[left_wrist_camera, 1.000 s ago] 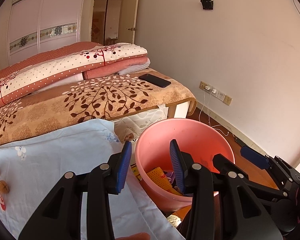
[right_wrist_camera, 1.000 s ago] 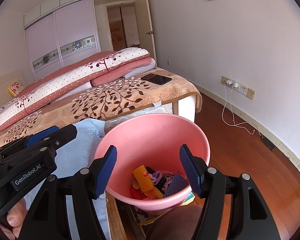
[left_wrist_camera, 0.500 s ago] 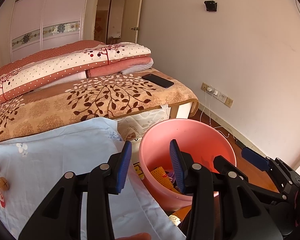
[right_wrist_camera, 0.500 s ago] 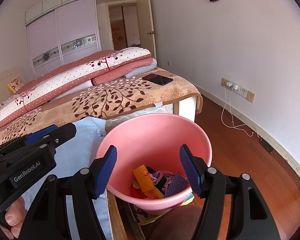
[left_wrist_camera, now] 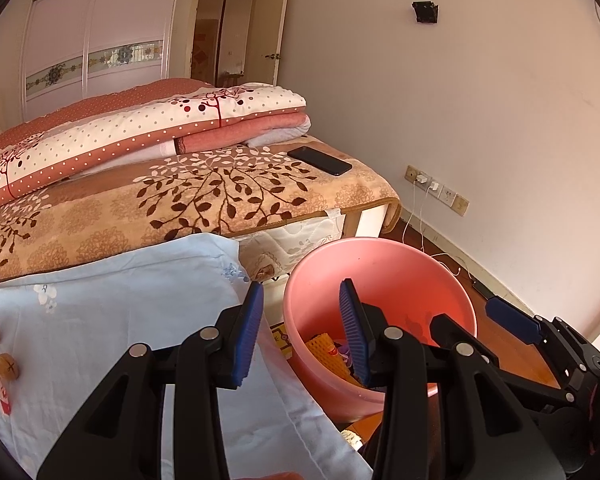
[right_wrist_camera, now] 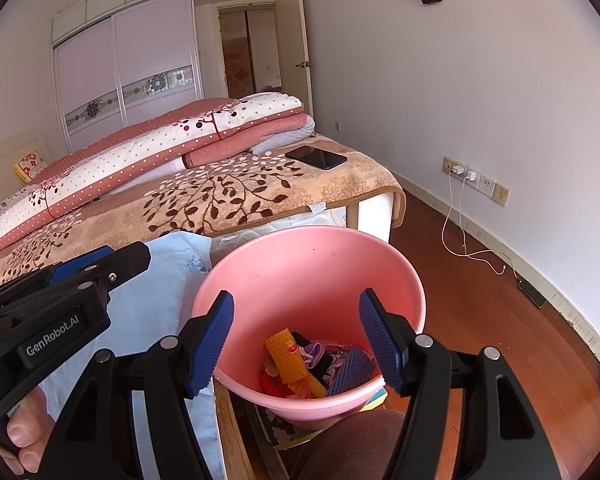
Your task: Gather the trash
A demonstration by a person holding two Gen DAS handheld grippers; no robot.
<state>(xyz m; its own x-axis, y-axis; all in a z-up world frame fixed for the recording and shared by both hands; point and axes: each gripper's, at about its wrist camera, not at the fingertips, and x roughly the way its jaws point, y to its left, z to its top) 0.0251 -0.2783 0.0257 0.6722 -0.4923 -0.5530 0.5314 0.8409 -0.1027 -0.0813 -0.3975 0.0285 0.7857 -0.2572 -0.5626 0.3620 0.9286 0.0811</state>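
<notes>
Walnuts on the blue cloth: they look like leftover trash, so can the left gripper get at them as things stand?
Probably yes. The two walnuts lie in the open on the cloth, nothing over them, and the left gripper is open and empty. It points toward the pink bucket, though, so it must swing left first.

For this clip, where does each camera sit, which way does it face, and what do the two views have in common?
Left wrist: rides the left gripper, angled down over the blue cloth toward the bed; its open, empty fingers show, with the right gripper at lower right.
Right wrist: rides the right gripper, angled down into the pink bucket holding trash; open, empty fingers, the left gripper and a hand show.
Shared: bucket, cloth, bed, phone, wardrobe.
</notes>
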